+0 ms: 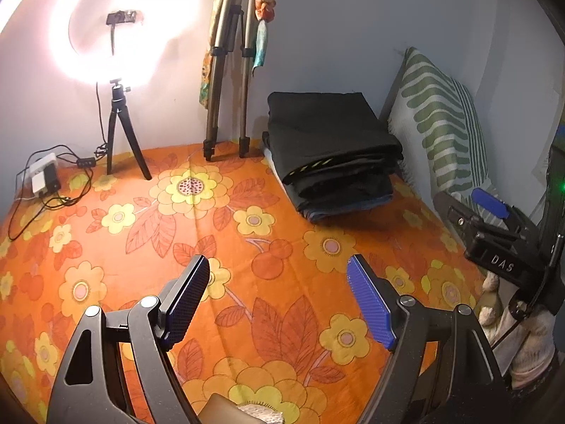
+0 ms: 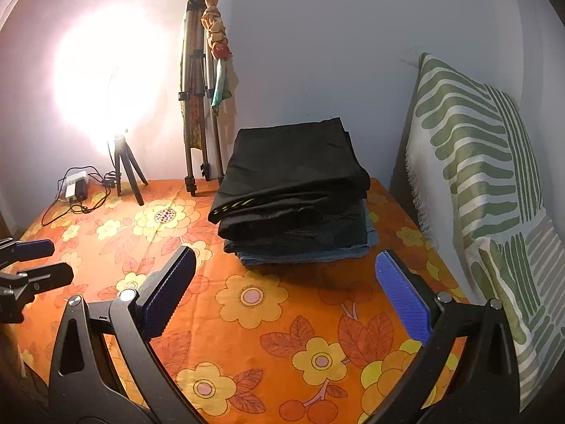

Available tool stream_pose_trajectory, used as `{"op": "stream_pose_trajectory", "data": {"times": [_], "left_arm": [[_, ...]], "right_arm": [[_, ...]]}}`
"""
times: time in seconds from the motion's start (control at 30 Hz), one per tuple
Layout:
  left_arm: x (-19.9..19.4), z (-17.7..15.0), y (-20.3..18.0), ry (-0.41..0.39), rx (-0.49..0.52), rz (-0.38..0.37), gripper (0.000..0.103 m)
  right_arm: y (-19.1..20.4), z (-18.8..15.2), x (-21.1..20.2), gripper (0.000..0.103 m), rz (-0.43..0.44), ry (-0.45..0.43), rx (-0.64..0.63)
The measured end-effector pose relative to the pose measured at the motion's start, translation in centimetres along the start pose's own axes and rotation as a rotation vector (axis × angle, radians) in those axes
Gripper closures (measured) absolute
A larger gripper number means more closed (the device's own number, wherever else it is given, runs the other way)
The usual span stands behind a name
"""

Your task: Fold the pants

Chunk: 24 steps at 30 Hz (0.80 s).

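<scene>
A stack of folded pants point(image 1: 332, 152) lies at the far right of the orange flowered sheet point(image 1: 148, 233); black pairs on top, blue denim at the bottom. It also shows in the right wrist view point(image 2: 293, 194). My left gripper point(image 1: 279, 272) is open and empty above the sheet, well short of the stack. My right gripper point(image 2: 286, 268) is open and empty, just in front of the stack. The right gripper shows at the right edge of the left wrist view point(image 1: 491, 205); the left gripper shows at the left edge of the right wrist view point(image 2: 31, 258).
A lit ring light on a small tripod point(image 1: 120, 134) stands at the back left with a charger and cables point(image 1: 46, 176). A folded tall tripod point(image 1: 226, 106) leans in the corner. A green striped pillow point(image 2: 487, 190) stands along the right wall.
</scene>
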State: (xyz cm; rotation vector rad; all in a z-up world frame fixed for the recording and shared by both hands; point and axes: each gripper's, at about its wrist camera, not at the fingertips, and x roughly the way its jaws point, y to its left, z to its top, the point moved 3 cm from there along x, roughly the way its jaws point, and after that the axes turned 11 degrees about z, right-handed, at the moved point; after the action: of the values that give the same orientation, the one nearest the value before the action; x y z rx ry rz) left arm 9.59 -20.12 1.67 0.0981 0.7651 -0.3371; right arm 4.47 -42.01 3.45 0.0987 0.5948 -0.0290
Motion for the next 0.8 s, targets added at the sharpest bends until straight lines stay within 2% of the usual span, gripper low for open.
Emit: {"op": "stream_pose_trajectory", "data": {"times": [0.8], "left_arm": [[-0.47,-0.17,0.08,-0.009,0.0,0.015,0.023]], "right_arm": [[0.16,-0.5,0.18,0.0,0.004,0.011,-0.002]]}}
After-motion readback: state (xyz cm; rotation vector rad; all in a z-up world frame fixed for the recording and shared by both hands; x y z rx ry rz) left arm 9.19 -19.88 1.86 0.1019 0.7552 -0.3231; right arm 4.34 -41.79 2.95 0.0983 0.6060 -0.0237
